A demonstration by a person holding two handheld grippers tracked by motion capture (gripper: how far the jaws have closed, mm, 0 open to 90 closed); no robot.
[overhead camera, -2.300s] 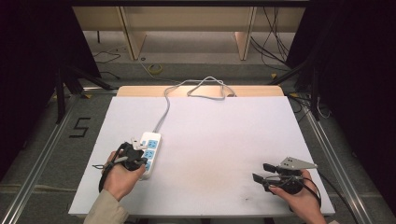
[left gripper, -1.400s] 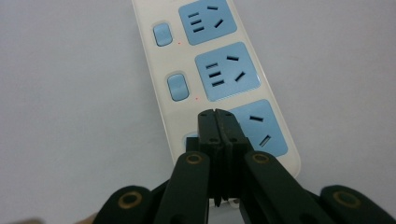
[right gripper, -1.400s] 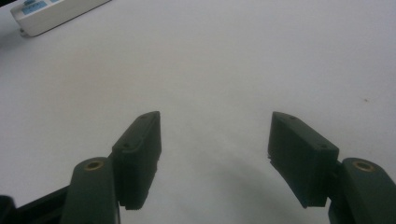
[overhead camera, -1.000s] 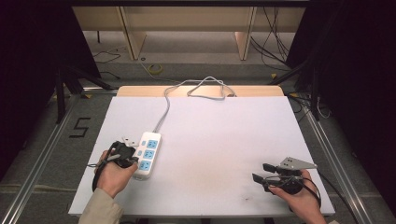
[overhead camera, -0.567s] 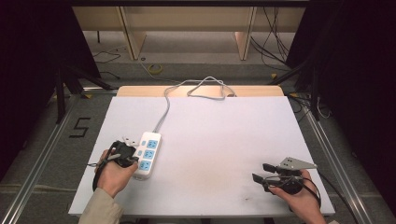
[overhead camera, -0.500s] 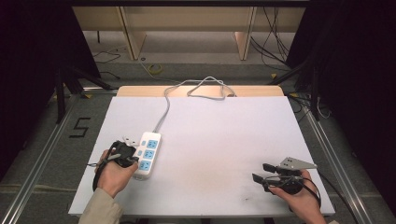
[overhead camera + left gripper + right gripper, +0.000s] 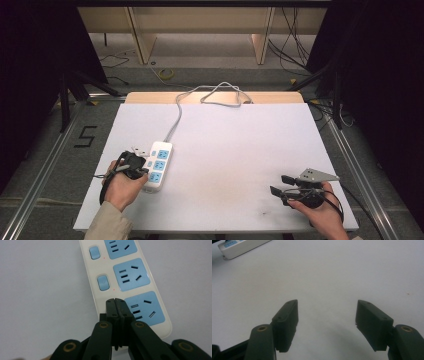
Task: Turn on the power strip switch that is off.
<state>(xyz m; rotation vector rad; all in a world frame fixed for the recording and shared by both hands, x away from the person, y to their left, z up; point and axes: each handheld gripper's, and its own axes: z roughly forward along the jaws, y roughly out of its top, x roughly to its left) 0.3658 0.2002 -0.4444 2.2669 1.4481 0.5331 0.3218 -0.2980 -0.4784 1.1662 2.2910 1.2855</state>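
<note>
Your left claw (image 7: 117, 305), jaws pressed together, rests its tips on the strip's (image 7: 157, 166) near-end switch position; the strip runs lengthwise away from you at the worktop's (image 7: 240, 150) left. Your right claw (image 7: 279, 184) idles open, well apart.

Lab/studio: black curtains (image 7: 30, 60), alu. frame rails (image 7: 37, 180), floor cables (image 7: 295, 45).

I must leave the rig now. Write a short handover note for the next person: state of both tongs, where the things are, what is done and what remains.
Left tongs: shut, tips on the power strip at its near end, where the third switch should be, beside the last blue socket.
Right tongs: open, holding nothing, low over bare table at the near right.
Power strip: flat at the left, cable running to the far edge.
Done: tips placed at the switch.
Left: whether it was pressed cannot be told; the other two switches are untouched now.
</note>
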